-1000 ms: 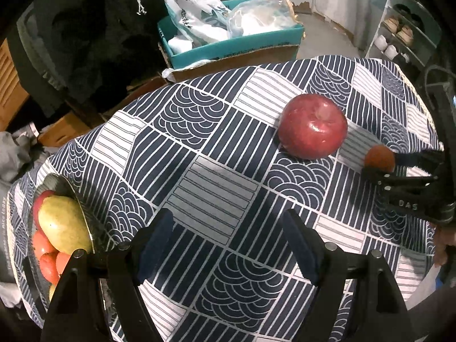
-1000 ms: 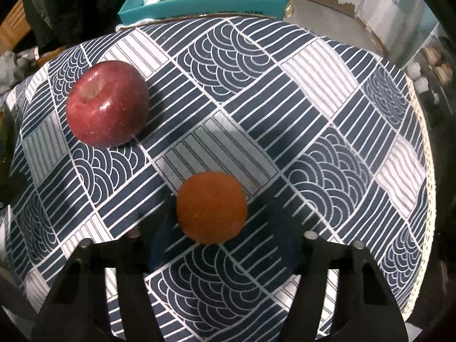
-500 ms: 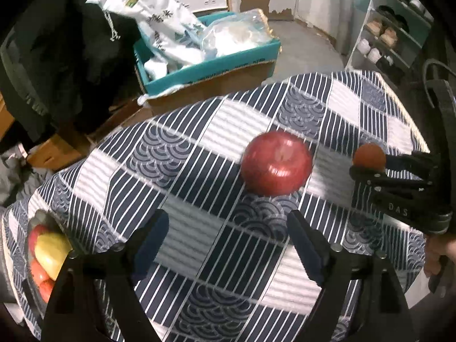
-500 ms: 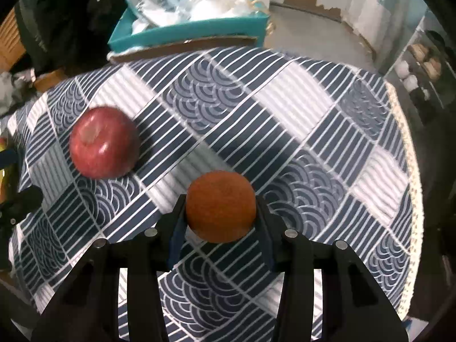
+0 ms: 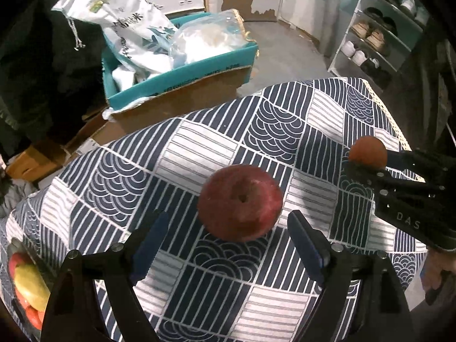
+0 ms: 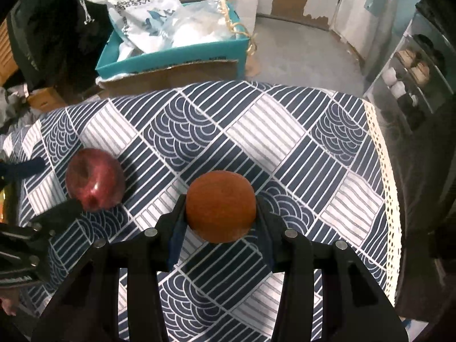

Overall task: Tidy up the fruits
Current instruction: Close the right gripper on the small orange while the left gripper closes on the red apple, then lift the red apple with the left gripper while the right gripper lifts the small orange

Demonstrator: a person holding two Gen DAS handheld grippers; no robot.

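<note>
A red apple [image 5: 240, 201] lies on the blue-and-white patterned tablecloth [image 5: 199, 148]; it also shows in the right wrist view [image 6: 94, 179]. My left gripper [image 5: 228, 236] is open, its fingers on either side of the apple's near half. My right gripper [image 6: 221, 216] is shut on an orange [image 6: 221, 205] and holds it above the cloth; the orange also shows in the left wrist view [image 5: 367, 151]. A bowl [image 5: 17, 249] at the far left edge holds a yellow-green fruit [image 5: 30, 283] and red fruits.
Beyond the table's far edge stands a teal cardboard box [image 5: 182, 68] with bags [image 6: 148, 8] in it. A shoe rack [image 5: 379, 40] stands at the right. The cloth's lace edge [image 6: 384, 171] marks the table's right side.
My right gripper closed on the orange and lifted it off the cloth. My left gripper moved forward to the apple, which now sits between its open fingers.
</note>
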